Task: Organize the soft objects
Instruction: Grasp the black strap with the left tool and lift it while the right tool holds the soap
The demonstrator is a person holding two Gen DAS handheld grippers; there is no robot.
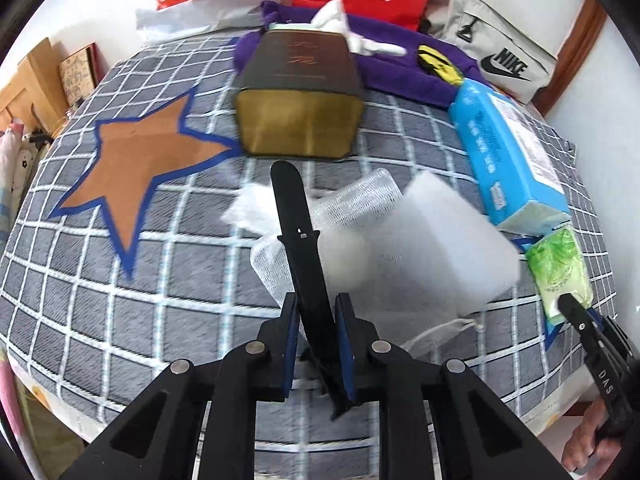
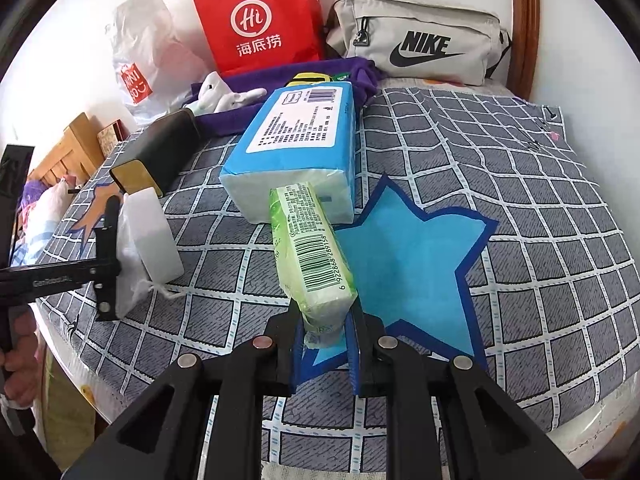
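Note:
My left gripper point(image 1: 316, 340) is shut on a long black clip tool point(image 1: 294, 232) that reaches over a white mesh bag point(image 1: 360, 200) and a white sponge block point(image 1: 444, 240) on the checked blanket. My right gripper point(image 2: 324, 344) is shut on a green tissue packet point(image 2: 308, 248), held above the blue star patch point(image 2: 408, 248). The packet's far end touches a big blue tissue pack point(image 2: 296, 140). In the left wrist view the green packet point(image 1: 560, 268) and the right gripper's finger point(image 1: 576, 312) show at the right. The orange star patch point(image 1: 136, 160) lies left.
A dark box with a gold end point(image 1: 300, 96) lies behind the sponge. A purple towel point(image 1: 400, 72) with a white plush toy point(image 2: 224, 96) sits at the back. A red paper bag point(image 2: 260, 16), a white Miniso bag point(image 2: 140, 60) and a grey Nike pouch point(image 2: 420, 40) line the wall.

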